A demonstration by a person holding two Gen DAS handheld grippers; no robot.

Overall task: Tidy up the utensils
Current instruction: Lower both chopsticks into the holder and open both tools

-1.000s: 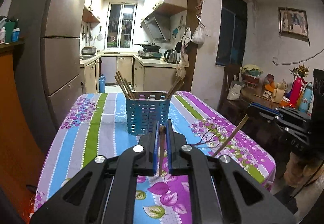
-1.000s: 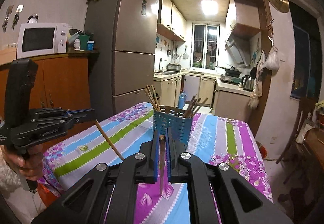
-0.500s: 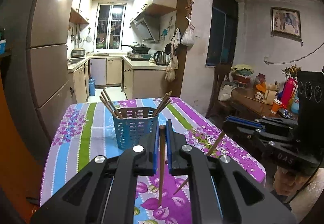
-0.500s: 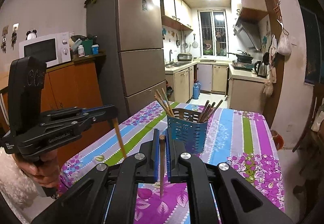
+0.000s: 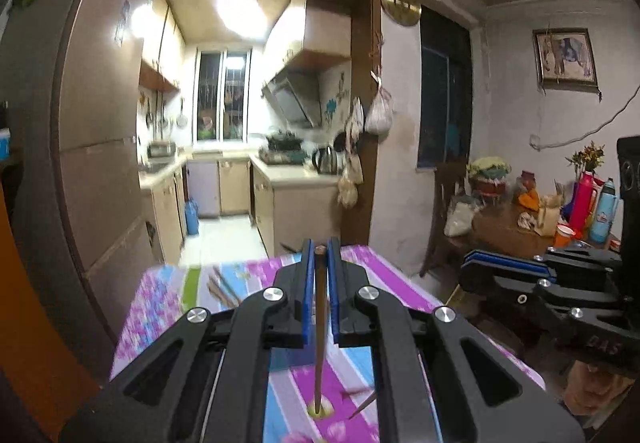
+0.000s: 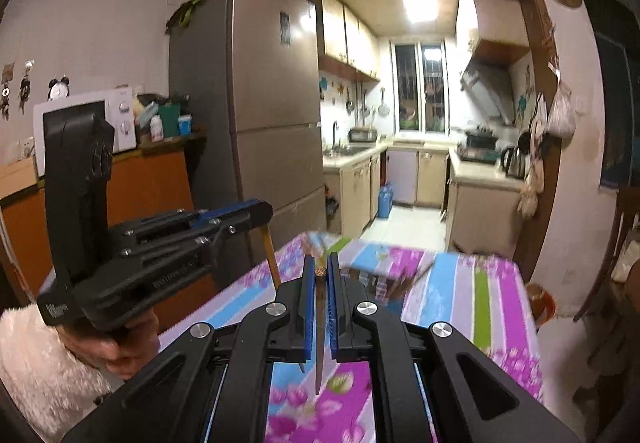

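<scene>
tall fridge (image 6: 256, 115) beside a lit kitchen doorway, window (image 6: 420, 87) beyond.

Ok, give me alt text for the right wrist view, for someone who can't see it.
The right tongs grip a chopstick pointing down over a flowered tablecloth. At left, the left tongs hold another chopstick that hangs below them. Behind stand a fridge, a microwave and a lit kitchen.
</scene>
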